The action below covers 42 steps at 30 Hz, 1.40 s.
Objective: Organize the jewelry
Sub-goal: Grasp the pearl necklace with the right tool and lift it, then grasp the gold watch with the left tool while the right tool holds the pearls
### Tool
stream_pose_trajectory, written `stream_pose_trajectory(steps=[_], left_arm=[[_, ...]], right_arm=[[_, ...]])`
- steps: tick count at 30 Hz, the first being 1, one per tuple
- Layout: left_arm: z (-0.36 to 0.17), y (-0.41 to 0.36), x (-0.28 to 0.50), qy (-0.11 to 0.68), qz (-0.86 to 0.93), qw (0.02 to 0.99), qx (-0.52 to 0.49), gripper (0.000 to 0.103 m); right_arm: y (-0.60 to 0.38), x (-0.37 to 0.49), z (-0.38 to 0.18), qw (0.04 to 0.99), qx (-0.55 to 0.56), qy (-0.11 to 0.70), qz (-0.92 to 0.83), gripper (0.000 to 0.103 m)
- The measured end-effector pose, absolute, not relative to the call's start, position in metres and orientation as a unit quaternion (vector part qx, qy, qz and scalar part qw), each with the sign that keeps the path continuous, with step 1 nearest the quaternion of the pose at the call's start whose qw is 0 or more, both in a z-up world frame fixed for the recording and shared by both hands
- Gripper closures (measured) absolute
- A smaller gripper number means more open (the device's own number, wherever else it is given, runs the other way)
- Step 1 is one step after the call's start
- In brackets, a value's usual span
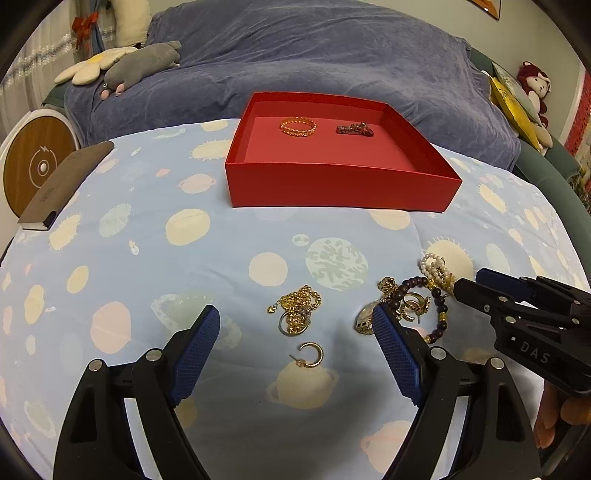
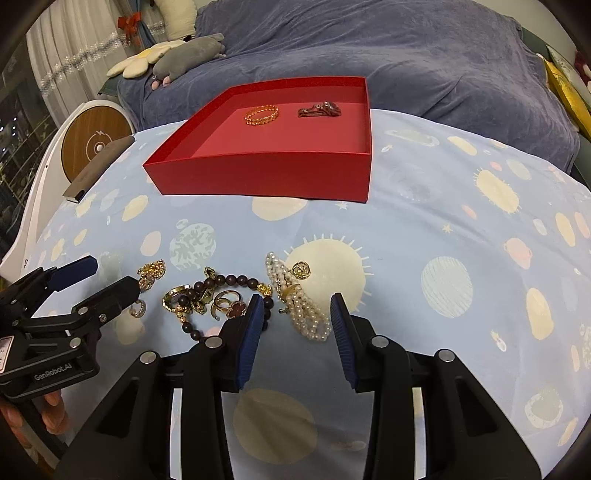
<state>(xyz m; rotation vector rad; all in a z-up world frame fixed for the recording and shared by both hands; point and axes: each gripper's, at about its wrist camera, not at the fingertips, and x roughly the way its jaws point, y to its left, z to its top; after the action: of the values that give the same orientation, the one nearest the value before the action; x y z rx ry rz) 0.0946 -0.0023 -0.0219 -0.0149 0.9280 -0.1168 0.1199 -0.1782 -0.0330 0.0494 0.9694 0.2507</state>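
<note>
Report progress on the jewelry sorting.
Done: a gold bracelet and a dark red piece lie in the red box. In hand: nothing; the left gripper and right gripper are open, the right framing the pearl bracelet. Left: gold chain, hoop earring, dark bead bracelet, rings.

You work over a pale blue cloth (image 1: 155,266) printed with planets and suns. Behind it lies a sofa under a blue-grey throw (image 1: 314,55). On its left end rest a grey plush (image 1: 144,64) and a flower cushion (image 1: 92,66); at the right end you see a yellow cushion (image 1: 511,99) and a red-haired doll (image 1: 535,85). White curtains (image 2: 55,55) hang at the far left, tied with a red bow (image 2: 130,23). A round wooden-faced device (image 2: 96,144) stands left, a dark notebook (image 1: 66,184) beside it.
</note>
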Motion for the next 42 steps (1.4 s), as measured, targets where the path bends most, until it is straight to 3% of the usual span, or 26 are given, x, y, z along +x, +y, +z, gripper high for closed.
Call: stream_pose_trajectory(steps=[10,15,30,38,42], left_arm=[[-0.029,0.004,0.092,0.453,-0.070,0.889,-0.007,0.021],[-0.031,0.007,0.090,0.455,-0.077,0.887,-0.010,0.021],[-0.028,-0.013,0.078,0.441,-0.121,0.889,0.012,0.022],[-0.038,-0.021,0.085,0.446,-0.114,0.887,0.036,0.037],[-0.041,-0.026,0.083,0.444,-0.119,0.887,0.047,0.038]], right_arm=[[-0.175,0.132,-0.047,0.872,0.015,0.475,0.117,0.070],[-0.170,0.131,-0.047,0.872,0.004,0.473,0.124,0.086],[-0.188,0.118,-0.019,0.881,0.035,0.456,0.120,0.087],[-0.190,0.115,-0.019,0.877,0.046,0.461,0.125,0.087],[-0.190,0.115,-0.019,0.876,0.050,0.463,0.125,0.087]])
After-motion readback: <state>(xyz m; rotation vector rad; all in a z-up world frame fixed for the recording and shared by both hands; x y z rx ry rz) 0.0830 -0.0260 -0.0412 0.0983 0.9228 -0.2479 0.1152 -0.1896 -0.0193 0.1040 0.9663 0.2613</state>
